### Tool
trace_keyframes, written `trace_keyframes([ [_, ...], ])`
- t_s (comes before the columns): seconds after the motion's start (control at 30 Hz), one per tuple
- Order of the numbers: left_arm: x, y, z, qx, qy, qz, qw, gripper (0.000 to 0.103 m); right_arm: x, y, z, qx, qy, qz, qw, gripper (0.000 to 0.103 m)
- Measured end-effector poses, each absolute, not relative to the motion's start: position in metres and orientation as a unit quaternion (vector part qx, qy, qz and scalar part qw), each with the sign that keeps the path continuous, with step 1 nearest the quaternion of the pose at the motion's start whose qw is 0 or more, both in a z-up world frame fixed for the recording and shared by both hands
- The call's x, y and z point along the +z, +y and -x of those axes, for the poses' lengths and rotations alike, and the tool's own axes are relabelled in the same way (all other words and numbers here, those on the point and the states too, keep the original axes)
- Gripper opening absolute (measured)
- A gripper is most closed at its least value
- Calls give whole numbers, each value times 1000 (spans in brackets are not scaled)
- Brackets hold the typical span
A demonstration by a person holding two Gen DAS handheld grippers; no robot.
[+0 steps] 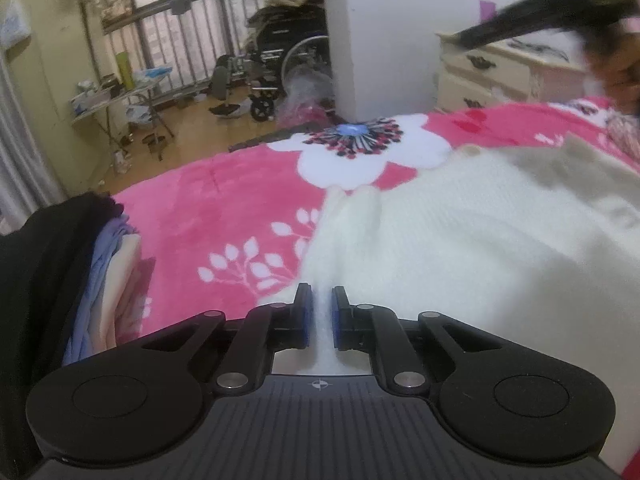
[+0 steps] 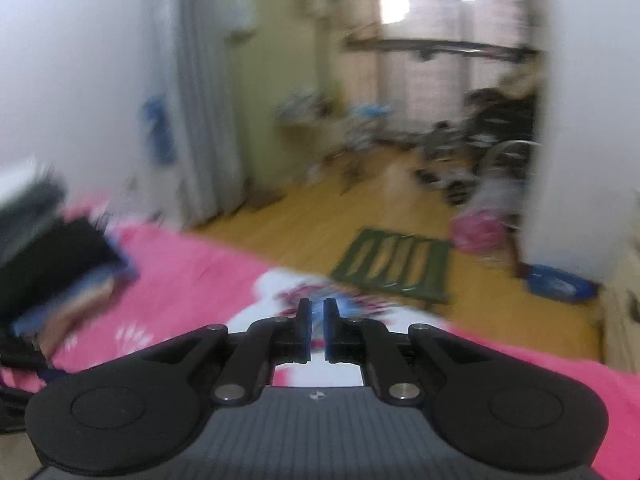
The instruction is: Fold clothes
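Between my left gripper [image 1: 320, 300] fingers runs a narrow ridge of the white sweater [image 1: 460, 248]; the blue pads press on it from both sides, so this gripper is clamped on the fabric. My right gripper [image 2: 317, 312] is closed with only a thin slit between its pads and nothing in them.

The bed [image 1: 224, 216] carries a pink floral blanket and fills the lower half of both views. Its far edge curves across the left wrist view; beyond it lies bare wood floor [image 2: 320, 216], giving open room past the edge.

The sweater lies spread on the blanket on the right side of the left wrist view, its long axis running from my left gripper up and to the right. Its right part is cut off by the frame. A beige patch near its top is too blurred to identify.

A stack of folded clothes [image 1: 100, 264] sits at the left edge of the bed, black on top, with lilac and cream layers below; its left side is cut off.

A wheelchair [image 1: 280, 60] stands on the floor by the window bars. A green mat [image 2: 394, 260] lies on the floor just beyond the bed.

The right wrist view is heavily smeared. A dark blurred shape [image 1: 560, 8] crosses the top right of the left wrist view; I cannot tell what it is.
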State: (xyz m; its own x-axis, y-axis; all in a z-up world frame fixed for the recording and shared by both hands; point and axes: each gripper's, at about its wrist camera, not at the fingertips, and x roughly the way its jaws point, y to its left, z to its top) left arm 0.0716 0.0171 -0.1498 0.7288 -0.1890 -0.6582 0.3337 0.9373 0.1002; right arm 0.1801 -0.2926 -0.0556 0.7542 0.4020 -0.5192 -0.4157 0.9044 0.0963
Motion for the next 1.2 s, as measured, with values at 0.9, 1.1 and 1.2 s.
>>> trace_keyframes([
  [0.9,-115,77,-8,-67,417,54,905,53,-142,-397,-24,-18,456,53,888,19],
  [1.1,-109,106,33,-60,451,122,882,61,-72,-346,28,109,316,51,941,19],
  [1.2,-122,111,38,-50,471,139,870,61,-87,-303,40,236,339,52,909,20],
])
